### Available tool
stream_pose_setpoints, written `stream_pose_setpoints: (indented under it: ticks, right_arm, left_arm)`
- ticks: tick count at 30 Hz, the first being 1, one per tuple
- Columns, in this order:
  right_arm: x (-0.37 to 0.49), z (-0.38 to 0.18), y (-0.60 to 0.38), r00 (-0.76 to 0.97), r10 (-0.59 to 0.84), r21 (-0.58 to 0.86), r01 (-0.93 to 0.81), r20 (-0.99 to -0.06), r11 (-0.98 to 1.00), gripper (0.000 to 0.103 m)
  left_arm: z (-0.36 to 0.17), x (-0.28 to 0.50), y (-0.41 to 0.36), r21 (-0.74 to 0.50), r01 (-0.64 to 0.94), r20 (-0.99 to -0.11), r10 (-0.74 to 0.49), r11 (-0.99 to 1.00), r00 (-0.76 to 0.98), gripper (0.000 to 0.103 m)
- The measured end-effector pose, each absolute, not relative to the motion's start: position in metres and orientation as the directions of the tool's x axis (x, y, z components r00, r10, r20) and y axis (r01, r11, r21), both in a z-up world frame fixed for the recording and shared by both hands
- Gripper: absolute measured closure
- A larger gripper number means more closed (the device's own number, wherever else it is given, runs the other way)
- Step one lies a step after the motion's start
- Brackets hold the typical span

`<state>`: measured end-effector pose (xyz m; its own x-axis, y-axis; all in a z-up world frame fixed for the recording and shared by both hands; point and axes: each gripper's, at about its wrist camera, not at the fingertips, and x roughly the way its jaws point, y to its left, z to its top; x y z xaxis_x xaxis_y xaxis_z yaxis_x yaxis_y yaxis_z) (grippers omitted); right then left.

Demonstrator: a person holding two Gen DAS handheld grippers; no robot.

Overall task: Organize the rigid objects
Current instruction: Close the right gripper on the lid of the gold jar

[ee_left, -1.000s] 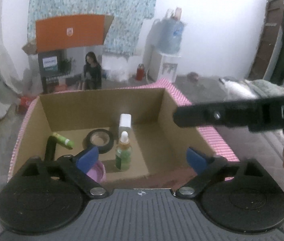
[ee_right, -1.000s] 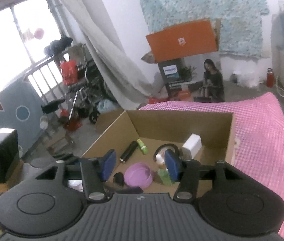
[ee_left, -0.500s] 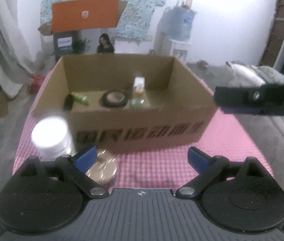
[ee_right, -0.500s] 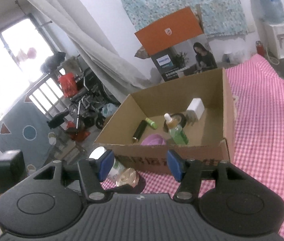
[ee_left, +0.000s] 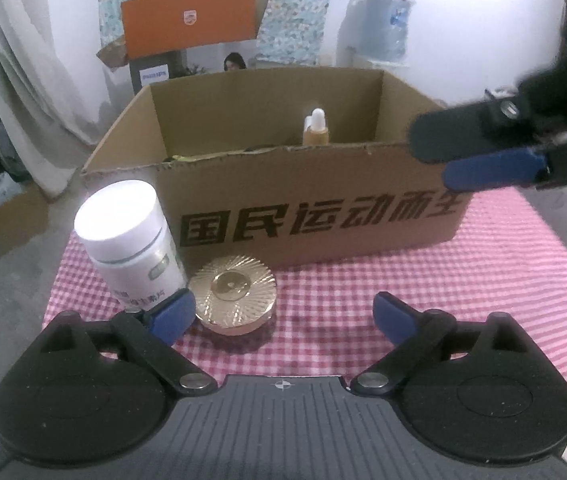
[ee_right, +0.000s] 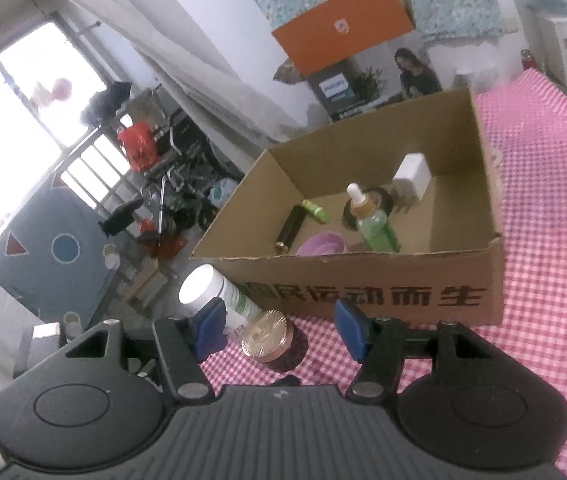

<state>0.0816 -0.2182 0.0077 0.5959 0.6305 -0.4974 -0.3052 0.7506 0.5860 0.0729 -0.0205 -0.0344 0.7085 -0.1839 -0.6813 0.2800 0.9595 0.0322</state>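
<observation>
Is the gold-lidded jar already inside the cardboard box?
No. The gold-lidded jar stands on the checked cloth outside the cardboard box, in front of its printed wall and beside the white bottle.

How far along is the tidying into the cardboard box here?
Partly done: the cardboard box already holds a dropper bottle, white block, tape roll, tubes and a purple dish. Nothing is in hand; the left gripper and right gripper are open. The white bottle and gold-lidded jar remain outside.
</observation>
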Motion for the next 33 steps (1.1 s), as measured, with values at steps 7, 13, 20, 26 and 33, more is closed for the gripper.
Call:
stream_pose_setpoints:
  ticks: [7,13,20,26,33]
  right_arm:
    - [0.108,-0.012,-0.19,0.516,0.687,0.634,-0.313,-0.511,0.707,0.04]
    - [0.139,-0.045,-0.172,0.439,0.719,0.693,-0.256,-0.538,0.674,0.045]
    - [0.159,-0.07,-0.156,0.376,0.726,0.706,-0.218,-0.576,0.673,0.058]
    - [0.152,-0.069,-0.16,0.372,0.71,0.685,-0.223,-0.597,0.693,0.06]
    - [0.125,-0.067,-0.2,0.404,0.662,0.661,-0.168,-0.631,0.732,0.06]
  left_arm:
    - [-0.049,0.077,-0.015,0.081,0.266,-0.685,-0.14,0.961,0.715,0.019]
    - [-0.059,0.09,-0.007,0.058,0.252,-0.72,-0.134,0.966,0.68,0.029]
    - [-0.067,0.096,-0.005,0.05,0.246,-0.735,-0.132,0.968,0.665,0.046]
    - [-0.065,0.091,-0.017,0.025,0.295,-0.744,-0.179,0.955,0.644,0.046]
    - [-0.062,0.077,-0.044,-0.022,0.46,-0.757,-0.315,0.888,0.572,0.046]
